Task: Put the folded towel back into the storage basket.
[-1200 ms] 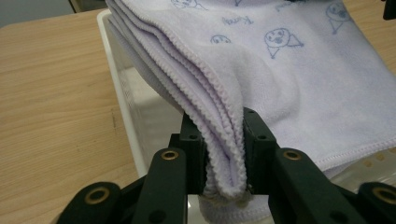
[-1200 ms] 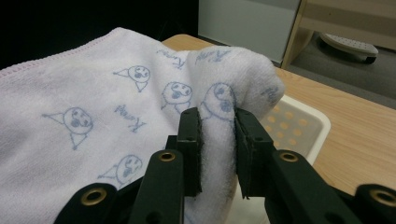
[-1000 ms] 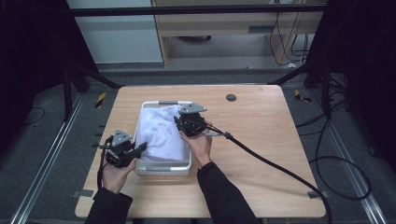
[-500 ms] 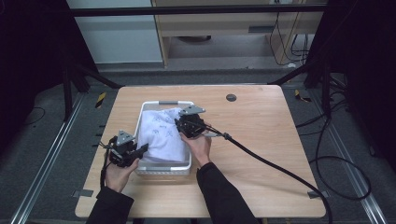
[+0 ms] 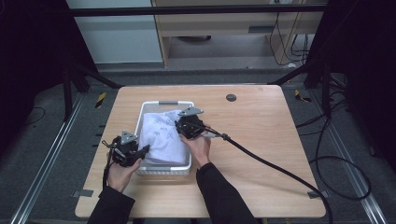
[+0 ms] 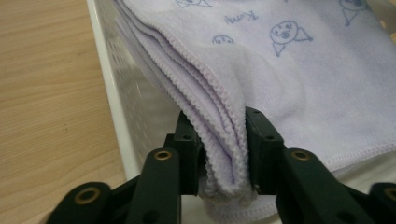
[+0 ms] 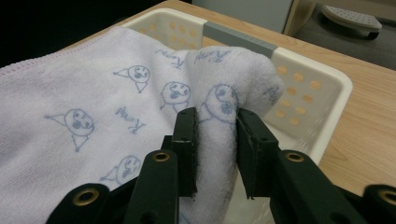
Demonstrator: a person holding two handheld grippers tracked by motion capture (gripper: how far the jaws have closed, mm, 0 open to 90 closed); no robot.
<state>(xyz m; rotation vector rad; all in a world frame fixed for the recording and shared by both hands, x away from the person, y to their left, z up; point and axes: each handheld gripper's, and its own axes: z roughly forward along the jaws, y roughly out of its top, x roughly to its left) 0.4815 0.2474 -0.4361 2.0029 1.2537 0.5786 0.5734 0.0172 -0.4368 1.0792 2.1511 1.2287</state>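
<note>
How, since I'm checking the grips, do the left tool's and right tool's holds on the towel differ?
The left tool pinches the towel's stacked, stitched edges; the right tool pinches a rounded, printed hump. The left tool sits at the basket's near corner; the right tool sits nearer its grey handle. Shared: both tools' jaws have just been opening, with towel between them, filling the gap.
</note>
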